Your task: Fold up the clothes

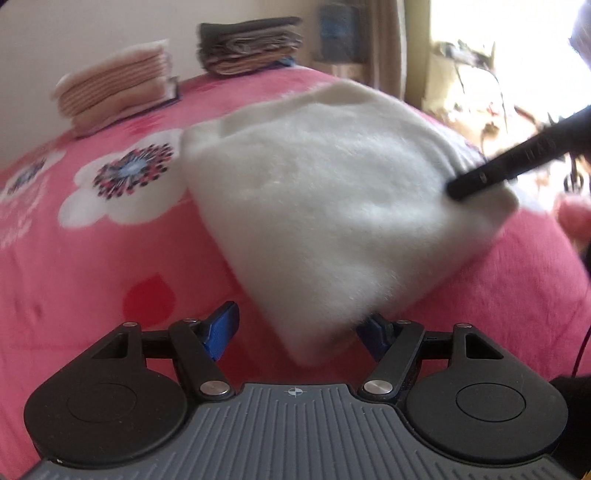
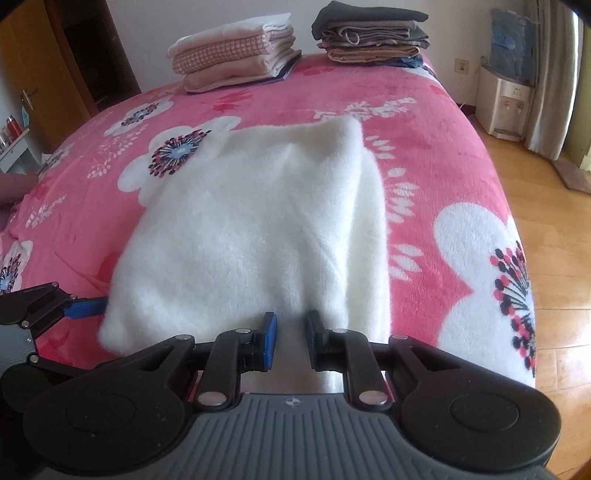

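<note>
A white fluffy garment (image 2: pixel 251 229), folded into a thick rectangle, lies on the pink flowered blanket (image 2: pixel 424 147). In the right wrist view my right gripper (image 2: pixel 290 328) is at the garment's near edge. Its blue pads (image 2: pixel 269 332) are close together with white fabric running between them. In the left wrist view the same garment (image 1: pixel 314 192) looks blurred. My left gripper (image 1: pixel 299 328) is open and wide, with the garment's near corner lying between its jaws. The right gripper (image 1: pixel 495 166) shows as a black bar at the garment's right edge. The left gripper (image 2: pixel 86 306) touches the garment's left side.
Two stacks of folded clothes stand at the bed's far end: a pale pink one (image 2: pixel 236 51) and a dark one (image 2: pixel 373 33). Right of the bed's edge are a wooden floor (image 2: pixel 554 258) and a water dispenser (image 2: pixel 506 103). A wooden door (image 2: pixel 26 74) is at the left.
</note>
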`<state>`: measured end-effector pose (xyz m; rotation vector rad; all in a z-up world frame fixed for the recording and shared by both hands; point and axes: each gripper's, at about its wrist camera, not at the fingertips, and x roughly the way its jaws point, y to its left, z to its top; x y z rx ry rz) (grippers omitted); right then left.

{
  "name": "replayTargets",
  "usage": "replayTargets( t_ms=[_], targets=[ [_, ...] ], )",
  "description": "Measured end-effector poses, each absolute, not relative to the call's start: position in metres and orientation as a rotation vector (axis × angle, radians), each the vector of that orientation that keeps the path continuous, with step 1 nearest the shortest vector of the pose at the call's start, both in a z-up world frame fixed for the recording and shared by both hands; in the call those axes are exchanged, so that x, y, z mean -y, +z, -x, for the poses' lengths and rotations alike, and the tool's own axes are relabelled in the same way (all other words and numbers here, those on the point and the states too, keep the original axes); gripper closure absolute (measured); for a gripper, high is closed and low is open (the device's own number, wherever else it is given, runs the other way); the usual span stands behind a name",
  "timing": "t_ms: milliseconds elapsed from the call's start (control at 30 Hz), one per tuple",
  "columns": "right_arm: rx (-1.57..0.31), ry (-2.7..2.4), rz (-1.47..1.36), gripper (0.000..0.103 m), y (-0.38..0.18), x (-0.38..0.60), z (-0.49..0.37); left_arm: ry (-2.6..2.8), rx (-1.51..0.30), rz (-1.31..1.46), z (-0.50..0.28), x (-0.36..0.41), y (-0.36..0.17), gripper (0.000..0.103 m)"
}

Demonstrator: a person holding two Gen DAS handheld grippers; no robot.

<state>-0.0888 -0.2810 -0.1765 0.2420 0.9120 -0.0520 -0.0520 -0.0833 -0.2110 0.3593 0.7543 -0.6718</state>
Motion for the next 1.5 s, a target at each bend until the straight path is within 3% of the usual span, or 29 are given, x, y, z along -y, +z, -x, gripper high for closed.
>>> replayTargets(
  t_ms=[200, 300, 667, 867, 933, 1167, 1500],
  targets=[
    [-0.909, -0.045, -0.242, 0.085, -0.175, 0.281, 0.091, -0.639, -0.780, -0.277, 0.049, 0.066, -0.206, 0.028],
    [-0.905, -0.043, -0.237, 0.085, -0.176, 0.279, 0.092, -0.664, -0.771, -0.274, 0.052, 0.064, -0.203, 0.032],
    [-0.888, -0.044, -0.270, 0.085, -0.177, 0.283, 0.094, -0.674, -0.721, -0.218, 0.048, 0.073, -0.213, 0.031],
    [-0.893, -0.037, -0.269, 0.085, -0.177, 0.284, 0.093, -0.621, -0.714, -0.194, 0.042, 0.073, -0.218, 0.026],
    [-0.892, -0.031, -0.275, 0.085, -0.178, 0.284, 0.093, -0.600, -0.713, -0.201, 0.042, 0.071, -0.218, 0.020],
    [-0.893, -0.027, -0.271, 0.085, -0.180, 0.282, 0.091, -0.524, -0.708, -0.227, 0.041, 0.064, -0.218, 0.019],
    [-0.881, -0.019, -0.300, 0.085, -0.182, 0.286, 0.094, -0.603, -0.837, -0.160, 0.048, 0.026, -0.186, 0.019]
  ],
)
